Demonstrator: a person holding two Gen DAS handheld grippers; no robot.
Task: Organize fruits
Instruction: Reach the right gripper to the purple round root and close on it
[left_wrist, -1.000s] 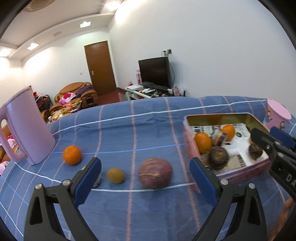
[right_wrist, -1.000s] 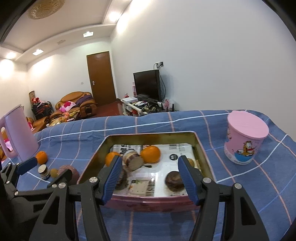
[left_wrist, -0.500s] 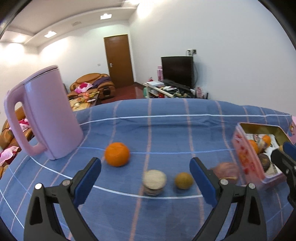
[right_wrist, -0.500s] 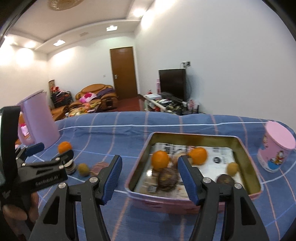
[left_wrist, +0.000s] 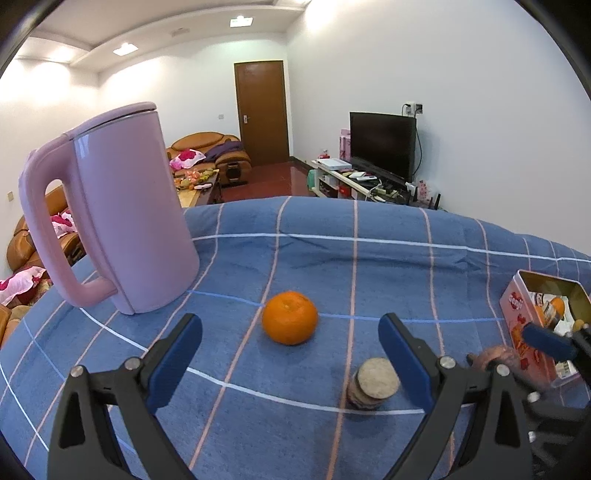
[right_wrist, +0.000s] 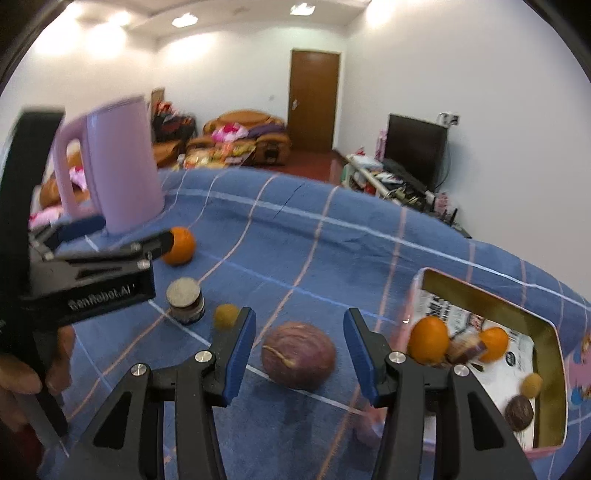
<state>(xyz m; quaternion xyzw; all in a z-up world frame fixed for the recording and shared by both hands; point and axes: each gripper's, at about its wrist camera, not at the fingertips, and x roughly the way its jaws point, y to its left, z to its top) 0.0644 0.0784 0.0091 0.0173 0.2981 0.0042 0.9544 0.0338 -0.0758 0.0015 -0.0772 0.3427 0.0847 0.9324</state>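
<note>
Two pickups were in hand. With jaws open and empty, our left gripper (left_wrist: 290, 363) faced the orange (left_wrist: 290, 317) beside the kettle (left_wrist: 122, 218); our right gripper (right_wrist: 299, 345), likewise spread, bracketed the purple fruit (right_wrist: 298, 355), farther from the kettle, near the tin (right_wrist: 554, 387). Next: close, lift over its rim; surface room was ample.

Pink kettle (left_wrist: 125, 221), small jar (left_wrist: 373, 384), television (left_wrist: 382, 142)
</note>
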